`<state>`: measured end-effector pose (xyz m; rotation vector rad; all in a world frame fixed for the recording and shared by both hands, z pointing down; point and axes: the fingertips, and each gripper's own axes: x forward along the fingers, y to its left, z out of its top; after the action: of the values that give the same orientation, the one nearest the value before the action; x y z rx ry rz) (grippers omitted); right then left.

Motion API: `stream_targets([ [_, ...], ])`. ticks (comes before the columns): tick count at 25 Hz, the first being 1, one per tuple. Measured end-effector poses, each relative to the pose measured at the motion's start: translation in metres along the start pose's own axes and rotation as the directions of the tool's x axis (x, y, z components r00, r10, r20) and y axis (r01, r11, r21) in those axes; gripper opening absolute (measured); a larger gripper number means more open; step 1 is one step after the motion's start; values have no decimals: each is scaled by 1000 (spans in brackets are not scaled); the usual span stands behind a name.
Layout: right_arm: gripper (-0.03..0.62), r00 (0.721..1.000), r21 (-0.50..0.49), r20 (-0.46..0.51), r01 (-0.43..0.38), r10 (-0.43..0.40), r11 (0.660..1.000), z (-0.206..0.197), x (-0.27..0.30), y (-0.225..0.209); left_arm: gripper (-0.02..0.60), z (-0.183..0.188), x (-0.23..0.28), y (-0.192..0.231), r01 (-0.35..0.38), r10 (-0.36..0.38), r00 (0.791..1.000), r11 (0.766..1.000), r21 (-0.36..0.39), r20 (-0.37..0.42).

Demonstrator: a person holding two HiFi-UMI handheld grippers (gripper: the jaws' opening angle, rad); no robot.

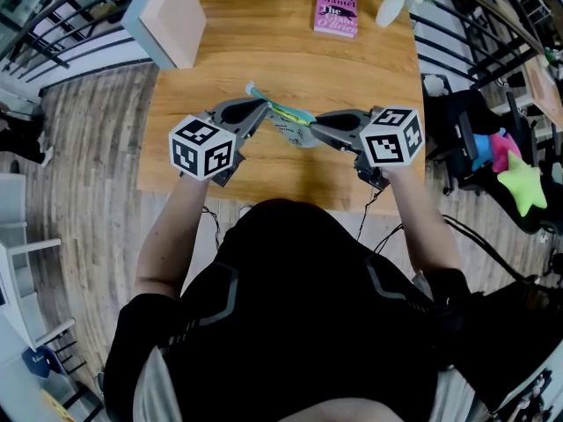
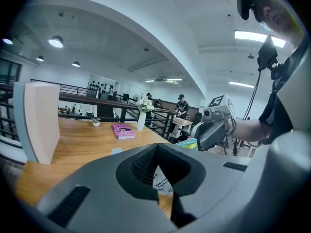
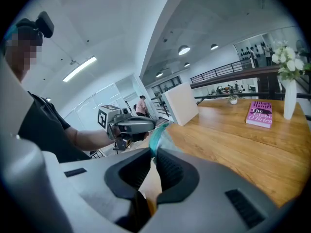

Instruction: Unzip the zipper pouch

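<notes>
Head view showed the zipper pouch (image 1: 288, 123) held just above the desk (image 1: 264, 42), left tongs (image 1: 261, 109) pinching its fabric, right tongs (image 1: 315, 124) pinching its teal zip edge; a sharp pull would likely slip either thin grip.

The head view hangs above the person and faces steeply down on the table (image 1: 290, 60), with the pink book (image 1: 335, 13) near 12 o'clock. Each gripper view rides low, close behind its own jaws, skimming the tabletop. The left gripper (image 1: 262, 108) sees its partner at 3 o'clock, and the right gripper (image 1: 315, 123) sees the other at 9 o'clock. All three views share the book and the white box (image 1: 167, 16).
</notes>
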<state>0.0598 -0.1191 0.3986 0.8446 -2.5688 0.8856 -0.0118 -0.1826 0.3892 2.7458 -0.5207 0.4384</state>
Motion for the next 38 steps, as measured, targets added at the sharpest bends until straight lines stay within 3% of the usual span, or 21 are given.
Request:
stream_targets([
  [19,48,998,36,-4,65,-64,997,-9,-21,-30,29,-5,-13,39,-123,124,992,991,-57,3],
  [30,49,991,21,-22,135,-134,991,-8,-25,-68,29,-13,13,45,-126,126,992,990,-69,-18],
  [38,49,974,27,-35,226,-225,974,-10,-31,-124,29,-11,55,52,-160,159,987,987,-35,-23],
])
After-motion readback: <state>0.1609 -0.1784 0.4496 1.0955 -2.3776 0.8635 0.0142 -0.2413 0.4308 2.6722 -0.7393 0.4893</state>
